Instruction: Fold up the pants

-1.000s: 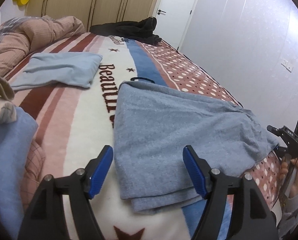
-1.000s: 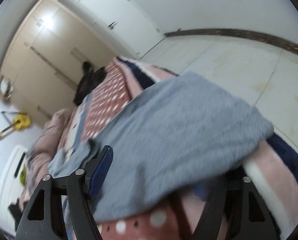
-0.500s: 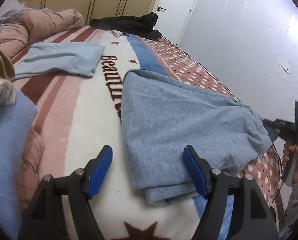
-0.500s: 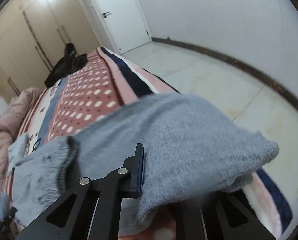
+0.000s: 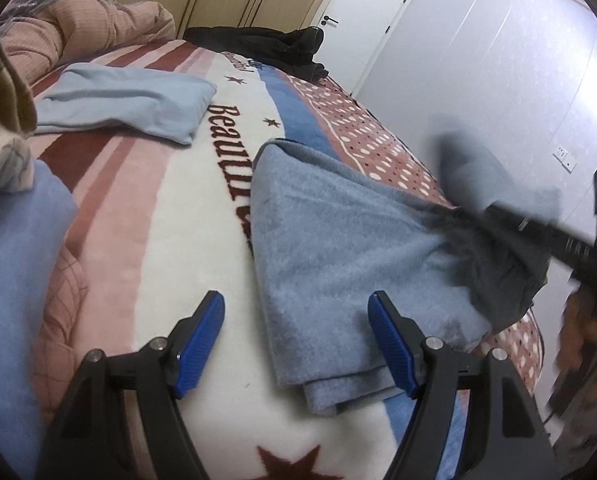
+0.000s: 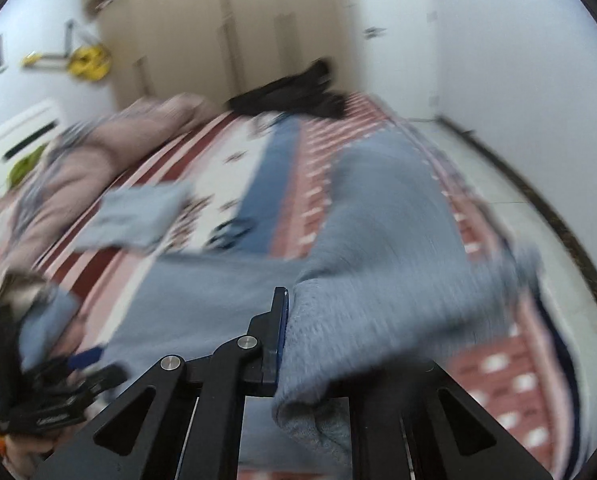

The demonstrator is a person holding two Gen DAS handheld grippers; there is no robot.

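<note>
We held the left gripper low over the near edge of the bed, its two blue-padded fingers spread wide apart with nothing between them; the left finger stood over the white band of the blanket and the right finger over the near folded edge of the grey-blue pants. The pants lay across the patterned blanket, doubled over, their near edge showing stacked layers just ahead of the left gripper and their far end reaching toward the dotted red band at the bed's right side. In the left wrist view the right gripper appeared as a dark, blurred bar at the right edge, raised off the bed, with the far end of the pants gathered and lifted at its tip. In the right wrist view the right gripper had its fingers drawn close together on a thick fold of the pants; only one blue pad was visible, pressed against the cloth, the other being hidden by the fabric. This view was heavily motion-blurred. A folded light-blue garment lay farther up the bed, well apart from the pants, and a black garment lay at the far end near the white door.
</note>
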